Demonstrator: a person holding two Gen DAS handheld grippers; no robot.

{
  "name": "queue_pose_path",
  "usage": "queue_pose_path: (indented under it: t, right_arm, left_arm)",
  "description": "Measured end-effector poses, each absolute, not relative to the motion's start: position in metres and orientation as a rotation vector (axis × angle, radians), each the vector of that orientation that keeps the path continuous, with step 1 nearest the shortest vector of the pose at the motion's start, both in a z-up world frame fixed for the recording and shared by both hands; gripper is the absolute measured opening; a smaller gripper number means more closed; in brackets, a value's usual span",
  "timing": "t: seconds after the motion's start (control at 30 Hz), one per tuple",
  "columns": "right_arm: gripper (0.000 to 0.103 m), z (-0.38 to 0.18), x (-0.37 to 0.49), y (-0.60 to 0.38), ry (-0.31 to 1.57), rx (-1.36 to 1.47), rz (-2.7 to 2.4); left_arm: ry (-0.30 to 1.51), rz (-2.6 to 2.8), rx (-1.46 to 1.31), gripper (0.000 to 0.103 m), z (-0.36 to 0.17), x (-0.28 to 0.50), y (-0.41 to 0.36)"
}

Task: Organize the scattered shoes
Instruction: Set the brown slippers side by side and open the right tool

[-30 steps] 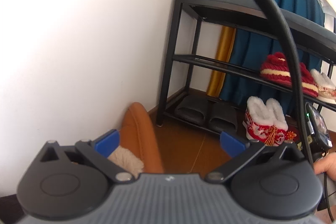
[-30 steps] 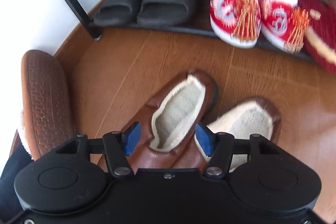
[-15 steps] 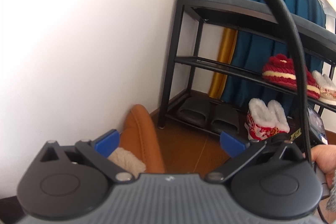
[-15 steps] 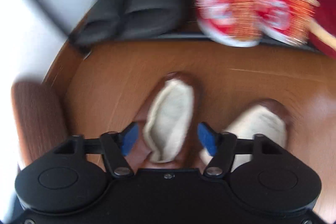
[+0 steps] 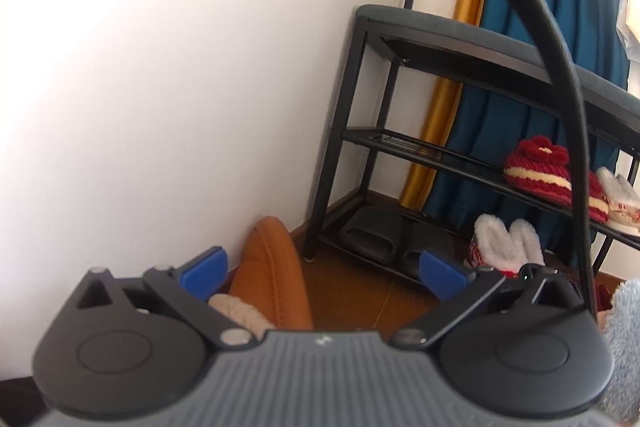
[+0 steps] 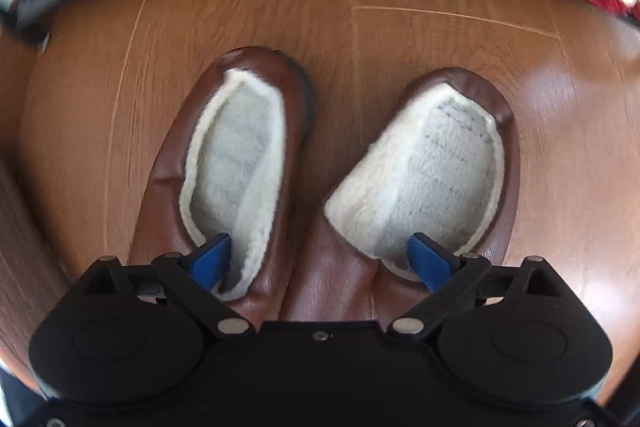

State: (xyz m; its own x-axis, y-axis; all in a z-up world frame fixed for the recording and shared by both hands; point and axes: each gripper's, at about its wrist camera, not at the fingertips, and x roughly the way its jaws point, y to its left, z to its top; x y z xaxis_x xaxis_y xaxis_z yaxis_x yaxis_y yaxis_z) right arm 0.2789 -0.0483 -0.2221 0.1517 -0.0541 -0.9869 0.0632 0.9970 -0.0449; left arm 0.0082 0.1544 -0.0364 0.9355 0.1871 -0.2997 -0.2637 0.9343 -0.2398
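Now right tool (image 6: pixel 320 259) points down, jaws just spread over brown slippers (image 6: pixel 320 167).

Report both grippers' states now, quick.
Left gripper: open, holding nothing; an orange-brown slipper leans between its fingers, ungripped.
Right gripper: open, jaws just widened, one finger in each of the two brown slippers.

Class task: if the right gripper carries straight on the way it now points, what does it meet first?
Probably the two brown slippers: the open right gripper points down, one blue finger over each fleece lining. Depth is unclear.
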Motion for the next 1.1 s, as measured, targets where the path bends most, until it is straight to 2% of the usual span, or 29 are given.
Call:
queue_pose_path:
  t: [0.13,0.2,0.27,0.43,0.53,0.63,0.7,0.77,0.8,0.83,0.87,0.9,0.97,1.1]
  right_arm:
    - [0.091,-0.226,0.270,-0.042,1.399,-0.059,-0.039]
    - [0.073,-0.220,0.269,-0.035,1.362,-0.122,0.023]
    - [0.059,-0.214,0.269,-0.027,1.334,-0.206,0.100]
    - [0.048,-0.203,0.269,-0.010,1.223,-0.418,0.281]
    - [0.051,-0.196,0.264,-0.013,1.183,-0.405,0.338]
    - [0.070,-0.178,0.263,-0.028,1.168,-0.237,0.309]
    - [0.085,-0.149,0.242,-0.044,1.049,-0.093,0.333]
    - [0.089,-0.134,0.218,-0.054,0.974,-0.076,0.327]
    - [0.088,-0.133,0.211,-0.060,0.966,-0.084,0.330]
    - [0.084,-0.138,0.199,-0.061,0.970,-0.143,0.320]
    - [0.072,-0.143,0.187,-0.063,0.974,-0.202,0.311]
    - [0.054,-0.148,0.176,-0.064,0.978,-0.260,0.301]
    - [0.038,-0.151,0.164,-0.056,0.989,-0.303,0.303]
    - [0.038,-0.161,0.154,-0.055,0.967,-0.286,0.313]
  left_arm:
    - [0.274,0.237,-0.284,0.103,-0.036,0.005,0.155]
    - [0.274,0.241,-0.280,0.103,-0.037,0.004,0.155]
    - [0.277,0.240,-0.292,0.103,-0.038,0.004,0.156]
    - [0.280,0.241,-0.268,0.103,-0.040,0.006,0.153]
    - [0.279,0.234,-0.263,0.103,-0.041,0.005,0.151]
    - [0.271,0.231,-0.255,0.103,-0.040,0.005,0.150]
    - [0.265,0.231,-0.254,0.103,-0.040,0.004,0.150]
    - [0.266,0.230,-0.257,0.103,-0.040,0.004,0.151]
    - [0.268,0.229,-0.258,0.103,-0.040,0.004,0.151]
    - [0.271,0.227,-0.260,0.103,-0.040,0.004,0.151]
    - [0.273,0.227,-0.260,0.103,-0.041,0.005,0.151]
    - [0.275,0.229,-0.256,0.103,-0.042,0.005,0.151]
    - [0.277,0.230,-0.247,0.103,-0.043,0.005,0.150]
    - [0.280,0.229,-0.225,0.103,-0.047,0.007,0.146]
